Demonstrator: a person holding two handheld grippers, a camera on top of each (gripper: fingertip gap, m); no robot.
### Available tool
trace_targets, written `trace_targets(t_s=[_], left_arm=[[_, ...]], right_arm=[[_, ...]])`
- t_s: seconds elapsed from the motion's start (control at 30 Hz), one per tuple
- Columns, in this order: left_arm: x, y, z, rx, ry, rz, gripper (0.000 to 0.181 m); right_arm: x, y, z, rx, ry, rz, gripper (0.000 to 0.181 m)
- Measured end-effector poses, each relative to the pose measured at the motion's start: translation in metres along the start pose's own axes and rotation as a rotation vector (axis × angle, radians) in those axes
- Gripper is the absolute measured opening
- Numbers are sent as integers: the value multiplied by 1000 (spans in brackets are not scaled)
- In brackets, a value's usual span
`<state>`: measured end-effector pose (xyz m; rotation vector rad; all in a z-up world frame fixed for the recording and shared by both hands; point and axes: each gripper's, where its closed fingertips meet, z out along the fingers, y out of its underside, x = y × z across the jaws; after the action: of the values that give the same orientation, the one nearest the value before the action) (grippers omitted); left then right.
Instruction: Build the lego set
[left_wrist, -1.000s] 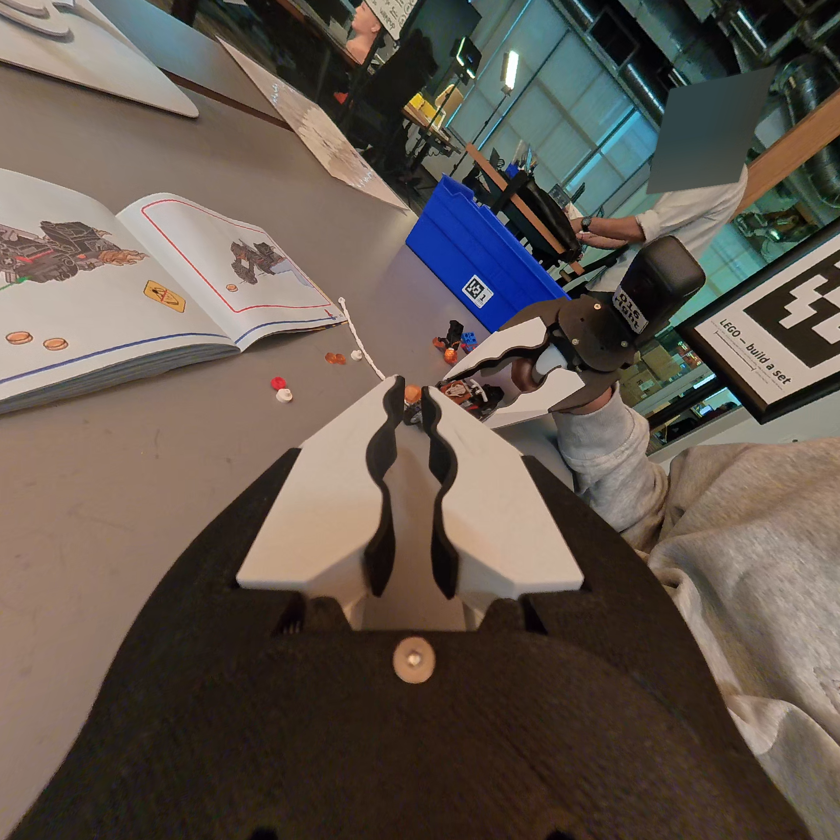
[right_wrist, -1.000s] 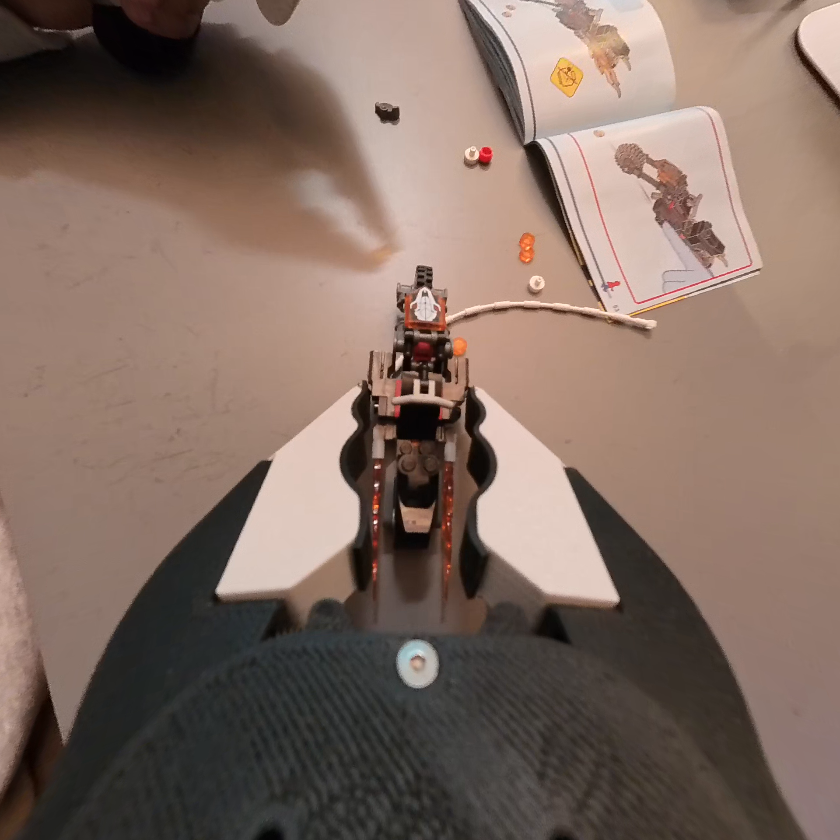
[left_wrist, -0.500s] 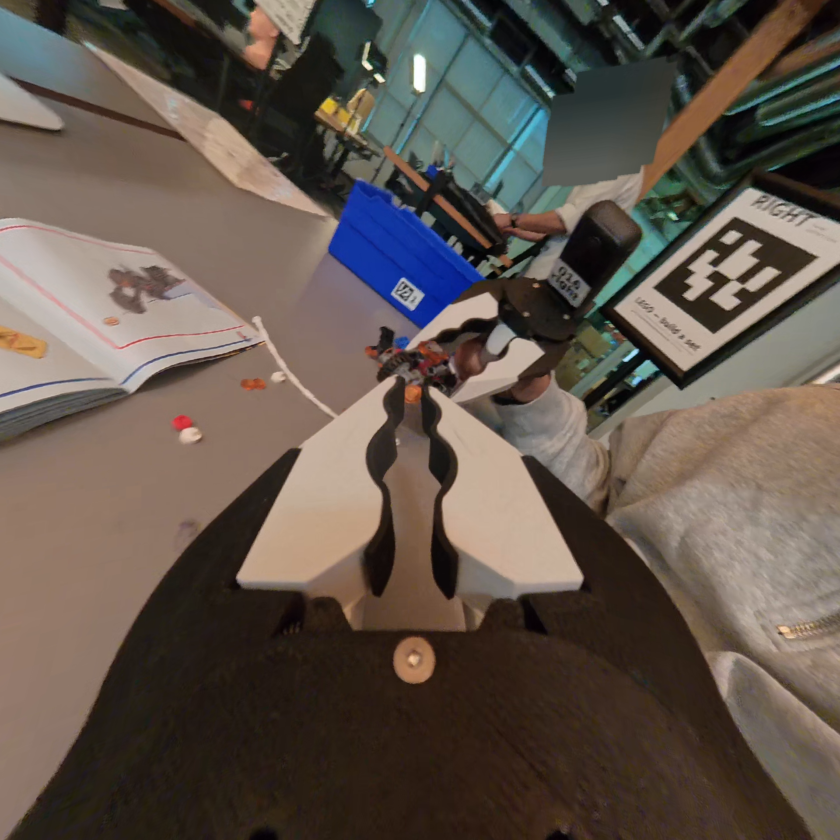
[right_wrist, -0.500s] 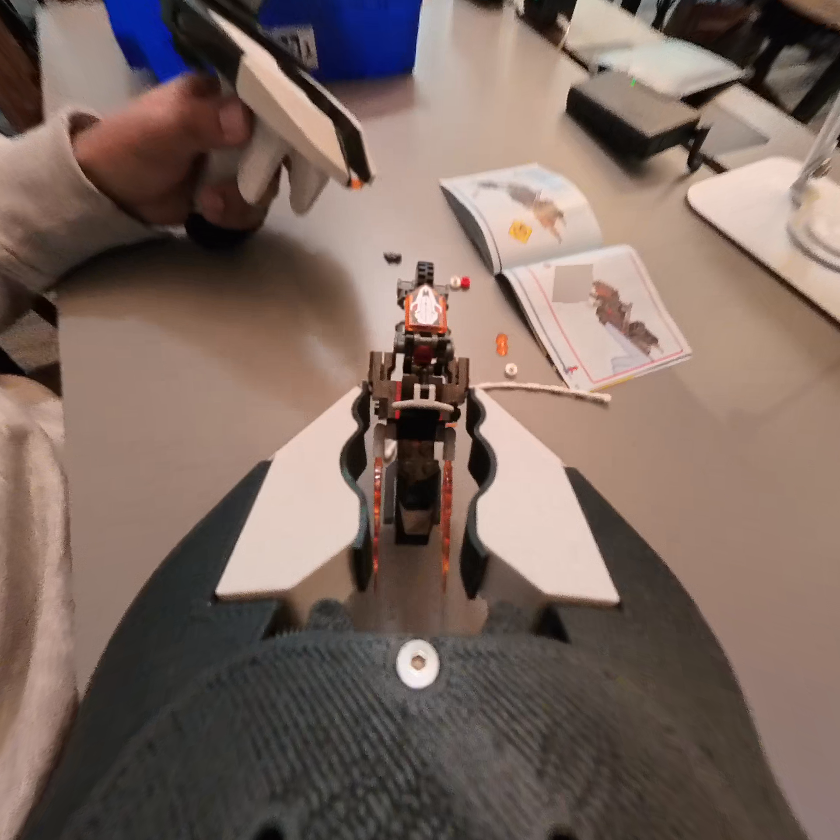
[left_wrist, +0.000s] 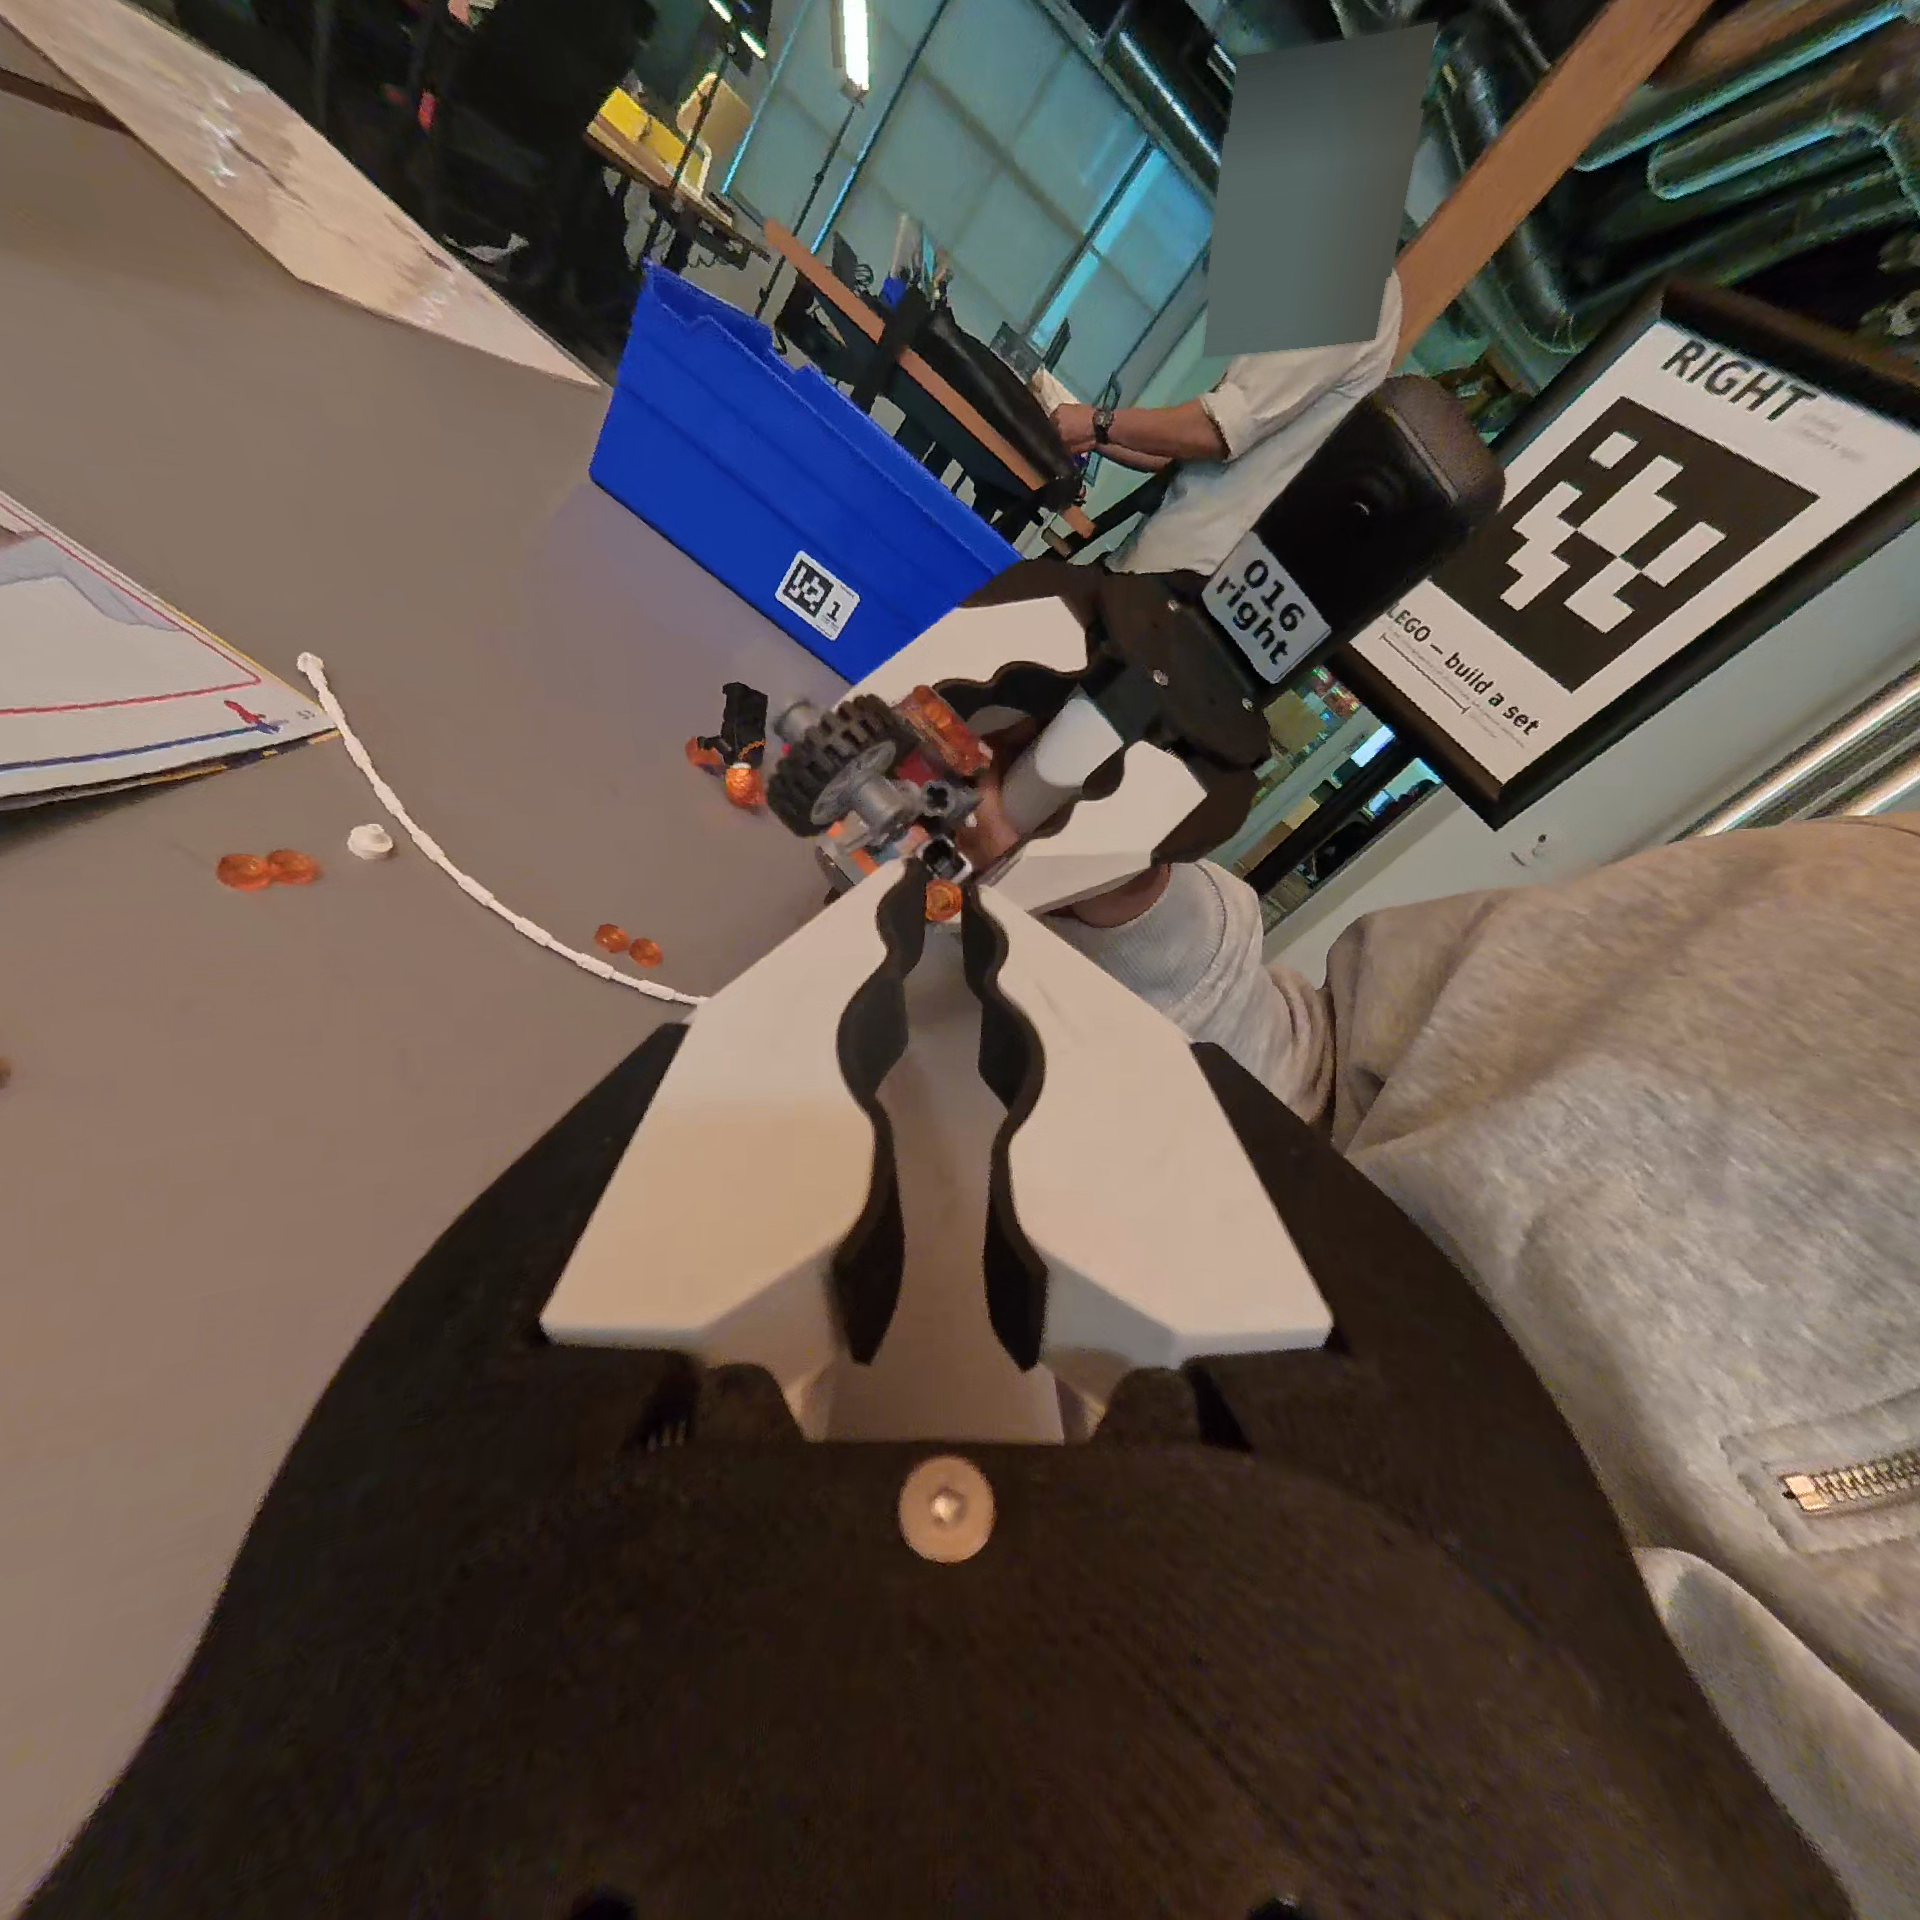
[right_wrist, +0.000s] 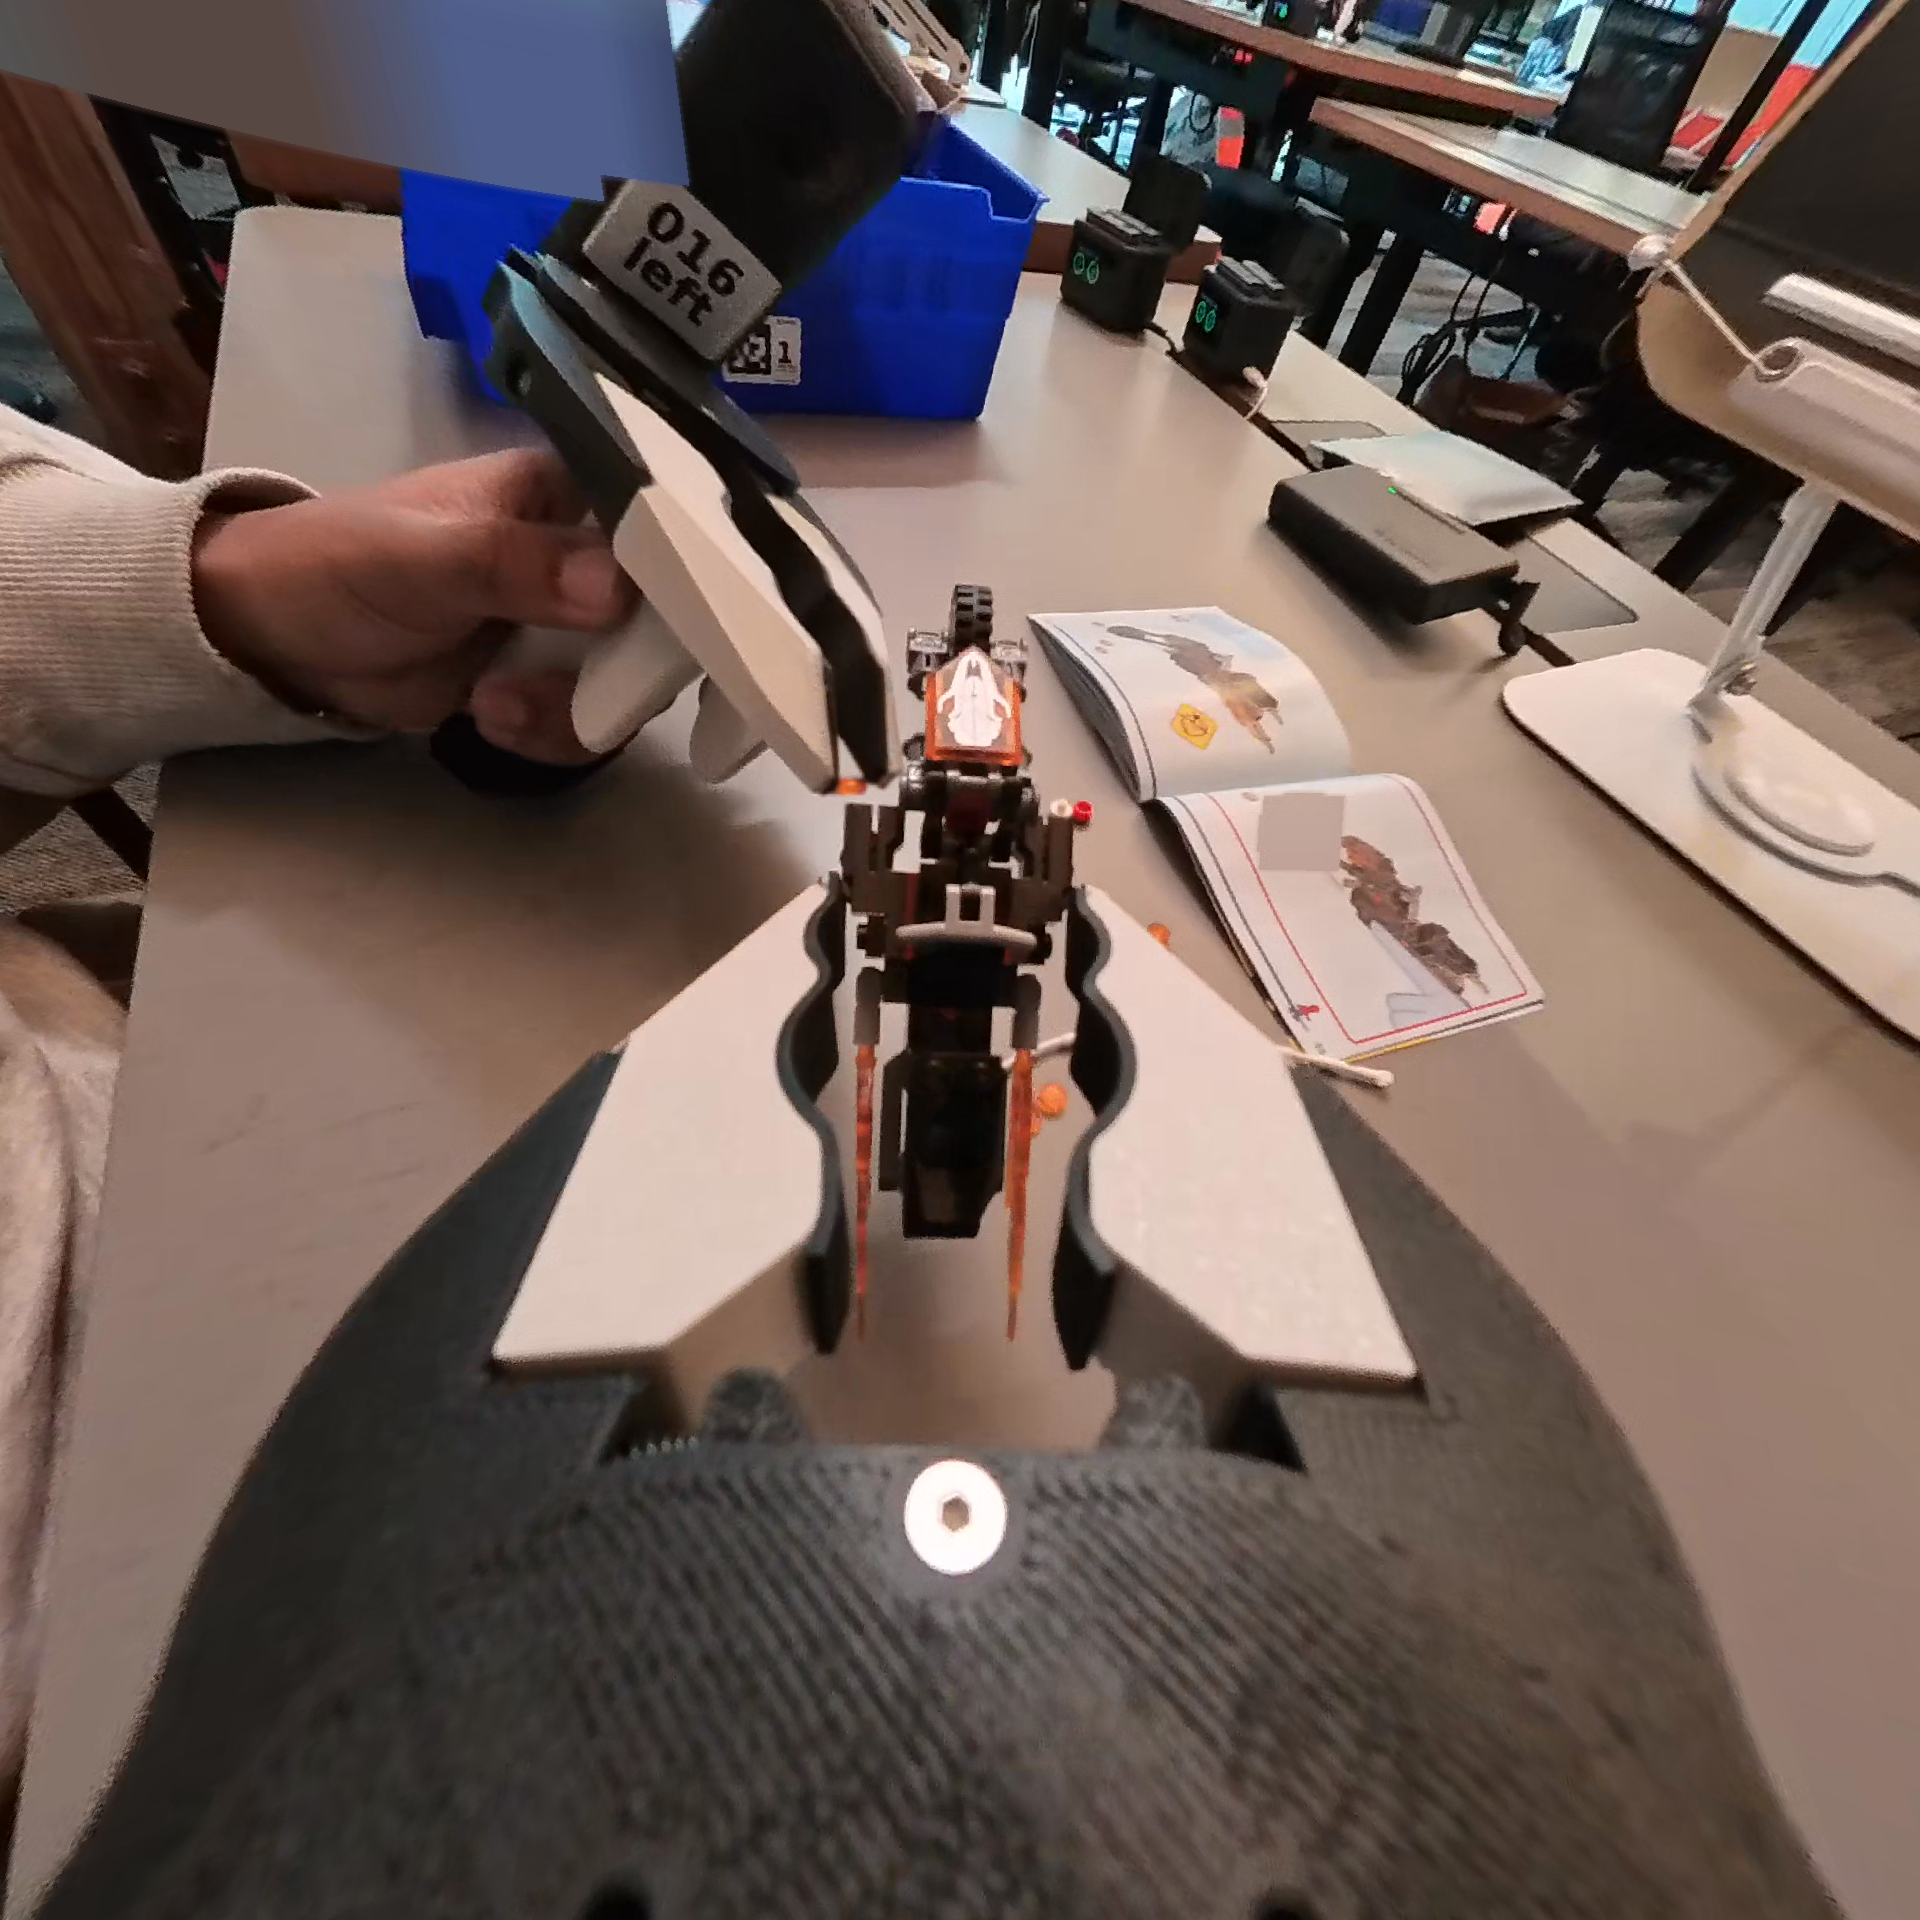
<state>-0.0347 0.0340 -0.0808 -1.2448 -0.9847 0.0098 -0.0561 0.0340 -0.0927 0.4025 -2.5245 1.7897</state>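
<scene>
The right hand-held gripper (right_wrist: 951, 914) is clenched on the lego model (right_wrist: 961, 935), a dark build with a black wheel and orange parts, held up off the grey surface (right_wrist: 416, 987) with its length running between the two fingers and its front end sticking out past the fingertips. The left hand-held gripper (left_wrist: 935, 883) pinches a small orange stud (left_wrist: 943, 900) at its tips, fingers nearly closed around it. Those tips sit just beside the model's left flank, near its front; whether stud and model touch cannot be told.

Both grippers carry a printed tag on the body, and a blue bin (left_wrist: 769, 499) behind them bears a small square-code sticker. A framed sign (left_wrist: 1621, 582) with a large black-and-white code pattern and lines of text stands to the right. The open booklet (right_wrist: 1278, 831) lies on the surface right of the model, showing drawings of the build.

Loose pieces rest on the surface: a white chain (left_wrist: 436, 852), orange studs (left_wrist: 265, 868), and a white stud (left_wrist: 370, 840) near the booklet's edge.
</scene>
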Motion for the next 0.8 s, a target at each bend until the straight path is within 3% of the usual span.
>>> trace_targets(t_s=[0.4, 0.8], left_arm=[[9, -10, -3, 100, 157, -172, 4], [9, -12, -6, 119, 174, -196, 4]], right_arm=[[-3, -14, -2, 64, 63, -108, 40], [0, -11, 0, 53, 87, -109, 41]])
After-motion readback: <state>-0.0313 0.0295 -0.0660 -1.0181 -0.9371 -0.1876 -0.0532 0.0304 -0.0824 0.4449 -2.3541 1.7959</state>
